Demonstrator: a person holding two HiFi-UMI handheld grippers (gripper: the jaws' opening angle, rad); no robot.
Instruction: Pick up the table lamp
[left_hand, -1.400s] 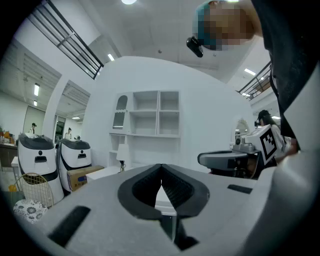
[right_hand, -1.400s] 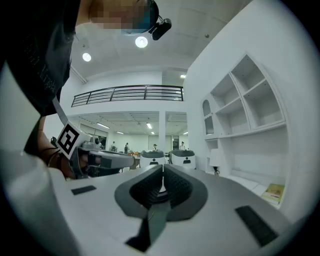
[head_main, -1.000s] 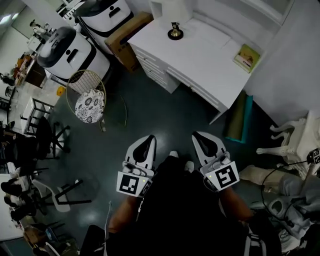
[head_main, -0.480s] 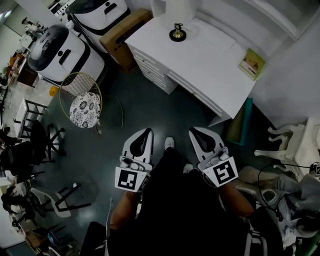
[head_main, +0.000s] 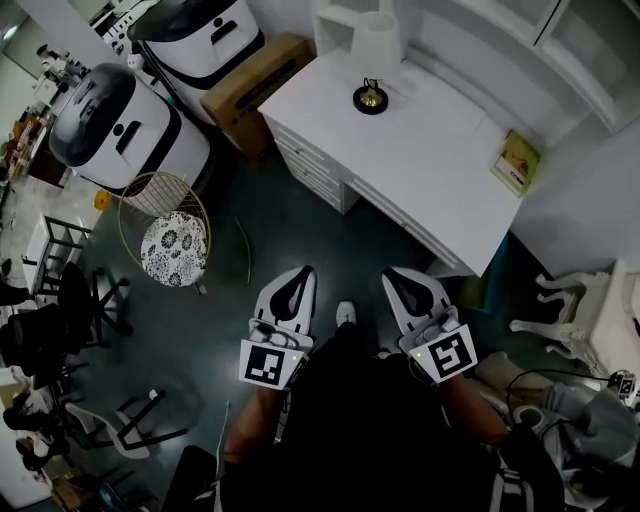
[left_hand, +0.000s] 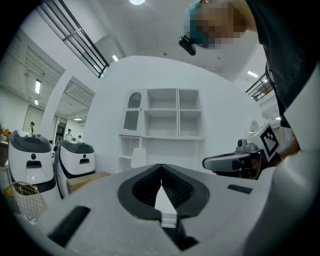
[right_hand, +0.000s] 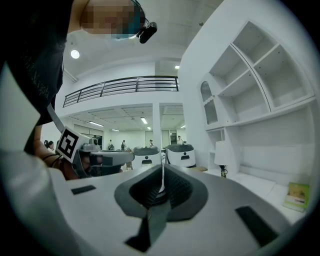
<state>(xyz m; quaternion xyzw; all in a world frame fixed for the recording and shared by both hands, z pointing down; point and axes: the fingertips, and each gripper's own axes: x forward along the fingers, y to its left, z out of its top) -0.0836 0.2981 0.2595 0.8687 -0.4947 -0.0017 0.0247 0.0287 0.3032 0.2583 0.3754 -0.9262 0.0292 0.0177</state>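
1. Landmark: a white rectangular desk (head_main: 430, 165) with a row of drawers along its front, seen from above in the head view and at the lower right of the right gripper view (right_hand: 260, 186).
2. Task's thing: the table lamp (head_main: 371, 92), with a white drum shade and a brass stem on a round black foot, stands upright on the desk near one end. No gripper touches it. It also appears small in the right gripper view (right_hand: 222, 156) and in the left gripper view (left_hand: 138, 158).
3. A thin green book (head_main: 518, 161) lies flat at the desk's opposite end, well apart from the table lamp.
4. The left gripper (head_main: 302, 272) is held level in front of the desk's drawer side, well apart from the desk. Its jaws are clenched tip to tip (left_hand: 161, 166) on nothing.
5. The right gripper (head_main: 394, 272) is held level beside it, likewise well short of the desk. Its jaws are pressed into a thin slit (right_hand: 161, 167), empty.
6. A brown cardboard box (head_main: 255, 85) sits against the desk's lamp end.
7. A gold wire basket (head_main: 165, 192) and a round patterned stool (head_main: 174, 248) stand on the dark floor (head_main: 300, 215), off the desk's drawer side.
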